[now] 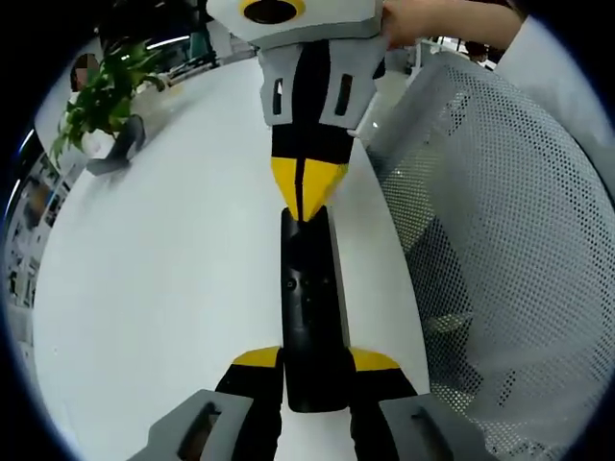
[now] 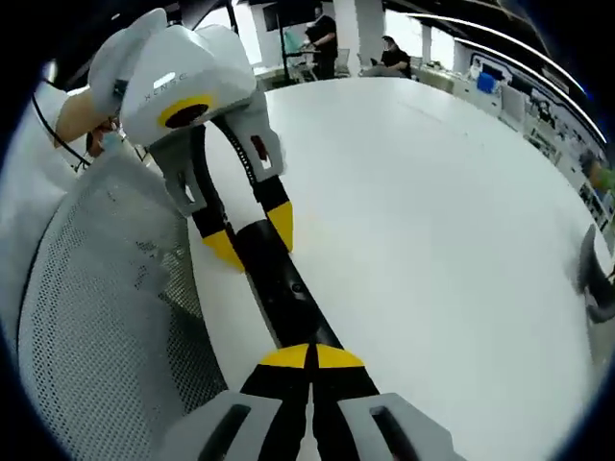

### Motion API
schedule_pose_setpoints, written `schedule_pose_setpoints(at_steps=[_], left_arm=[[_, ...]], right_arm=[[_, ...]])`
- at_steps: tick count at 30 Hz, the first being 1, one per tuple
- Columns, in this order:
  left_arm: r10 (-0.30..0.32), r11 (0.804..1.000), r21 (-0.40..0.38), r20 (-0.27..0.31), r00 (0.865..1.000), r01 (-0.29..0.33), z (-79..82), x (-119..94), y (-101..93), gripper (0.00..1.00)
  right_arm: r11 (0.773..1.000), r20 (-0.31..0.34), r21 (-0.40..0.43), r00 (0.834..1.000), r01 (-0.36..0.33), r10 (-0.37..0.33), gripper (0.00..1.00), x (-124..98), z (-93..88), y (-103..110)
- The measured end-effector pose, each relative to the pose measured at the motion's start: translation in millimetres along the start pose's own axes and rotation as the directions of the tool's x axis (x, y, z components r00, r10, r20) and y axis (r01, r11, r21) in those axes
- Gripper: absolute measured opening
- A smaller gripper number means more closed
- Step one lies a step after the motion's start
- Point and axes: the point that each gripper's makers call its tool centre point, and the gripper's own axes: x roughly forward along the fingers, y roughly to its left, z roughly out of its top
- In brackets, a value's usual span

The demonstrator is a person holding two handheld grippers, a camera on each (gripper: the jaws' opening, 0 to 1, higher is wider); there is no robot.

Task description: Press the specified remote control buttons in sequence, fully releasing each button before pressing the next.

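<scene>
A slim black remote control (image 1: 312,307) lies lengthwise near the edge of the white table (image 1: 163,269). My left gripper (image 1: 314,360) is shut on the remote's near end, one yellow-tipped finger on each long side. My right gripper (image 1: 306,192) comes in from the top of the left gripper view, shut, with its yellow tips together on the remote's far end. In the right gripper view, the right gripper (image 2: 309,357) rests its joined tips on the remote (image 2: 279,279), and the left gripper (image 2: 252,236) clamps the opposite end. The buttons are too dark to make out.
A grey mesh chair back (image 1: 500,221) stands close along the table edge, next to the remote, and the chair (image 2: 96,288) is also in the right gripper view. A potted plant (image 1: 101,96) sits at the table's far side. A hand (image 1: 423,19) holds the right gripper.
</scene>
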Motion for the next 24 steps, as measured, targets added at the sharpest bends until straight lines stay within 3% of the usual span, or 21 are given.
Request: schedule_pose_setpoints(at_steps=[6, 9, 11, 14, 24], left_arm=[[0.0, 1.0, -0.001, -0.002, 1.0, 0.0, 0.0, 0.0, 0.2, 0.25], [0.0, 1.0, -0.002, 0.0, 1.0, 0.0, 0.0, 0.0, 0.2, 0.25], [0.001, 1.0, -0.002, 0.001, 1.0, -0.001, 0.0, 0.0, 0.3, 0.25], [0.0, 1.0, -0.003, 0.003, 1.0, 0.0, 0.1, 0.0, 0.4, 0.25], [-0.003, 1.0, 0.0, 0.003, 1.0, 0.003, 0.0, 0.1, 0.5, 0.25]], right_arm=[[0.987, 0.018, -0.161, 1.0, 0.008, -0.006, 0.0, 3.3, 15.0, 10.3], [0.97, -0.051, -0.238, 0.997, 0.044, -0.058, 0.0, 4.4, 10.7, 0.0], [0.955, -0.083, -0.294, 0.995, 0.029, -0.056, 0.0, 5.5, 7.1, 1.0], [0.957, -0.071, -0.289, 0.997, -0.014, -0.007, 0.0, 7.7, 7.3, 8.8], [0.937, -0.088, -0.347, 0.996, -0.033, 0.003, 0.0, 9.9, 7.7, 6.4]])
